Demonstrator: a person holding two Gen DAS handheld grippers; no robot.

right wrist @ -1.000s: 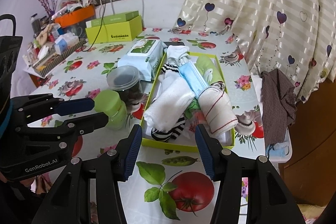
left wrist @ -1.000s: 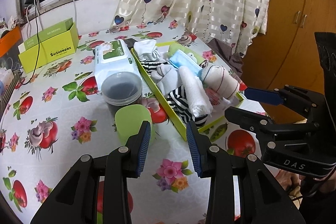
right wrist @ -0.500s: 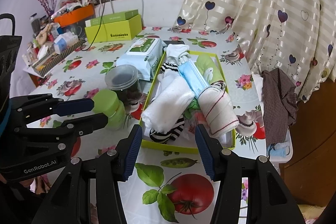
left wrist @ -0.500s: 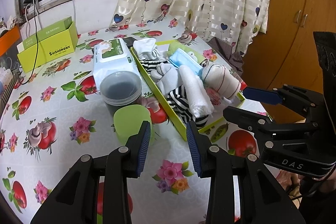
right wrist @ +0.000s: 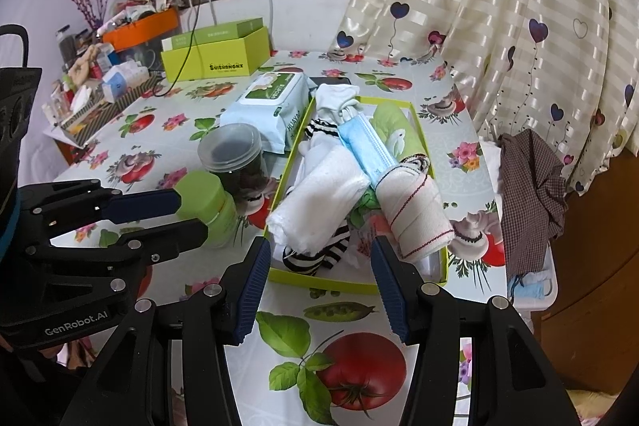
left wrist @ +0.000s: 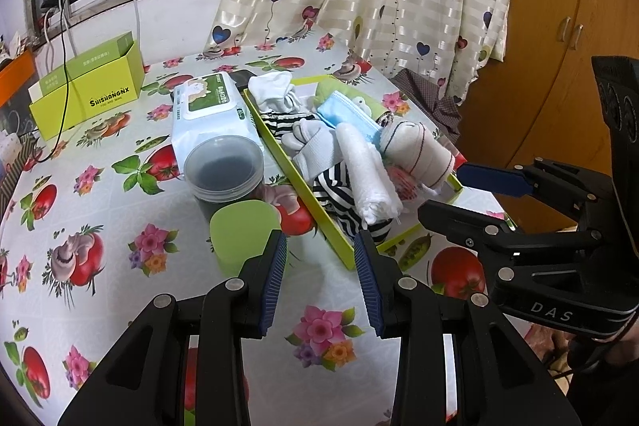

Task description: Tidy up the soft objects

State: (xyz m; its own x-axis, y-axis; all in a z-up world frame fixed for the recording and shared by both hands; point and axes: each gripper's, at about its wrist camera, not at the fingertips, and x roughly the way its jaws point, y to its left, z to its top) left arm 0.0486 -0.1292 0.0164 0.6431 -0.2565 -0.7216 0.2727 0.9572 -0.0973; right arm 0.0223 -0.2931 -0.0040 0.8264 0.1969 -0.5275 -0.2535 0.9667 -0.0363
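Over the table (right wrist: 451, 98), near its front edge, both tongs hang with nothing in them. The left tongs (left wrist: 319, 266) have their blue pads (left wrist: 275, 278) apart, with only flowery cloth showing between them. The right tongs (right wrist: 317, 282) stand apart too, a bit wider, and they point at the near end of the tray (right wrist: 319, 280).

Just past the tongs sits that yellow-green tray, piled high with soft things. A white towel roll (right wrist: 319, 202) lies on the left side of it. A second roll with red lines (right wrist: 411, 210) lies on the right. A blue mask (right wrist: 365, 142) lies between them, reaching toward the back. A striped sock (right wrist: 315, 256) peeks out below the white roll, and a white sock (right wrist: 335, 96) sits at the far end.

Left of the tray stand a green bottle (left wrist: 243, 230) and a dark jar (left wrist: 223, 166), with a wipes pack (left wrist: 207, 110) behind them.

The pile is heaped and loose. I think pulling one roll could drag the mask or a sock out with it. The left tongs are very near the bottle, so a reach could knock it over. The tray looks light and may slide if pushed.
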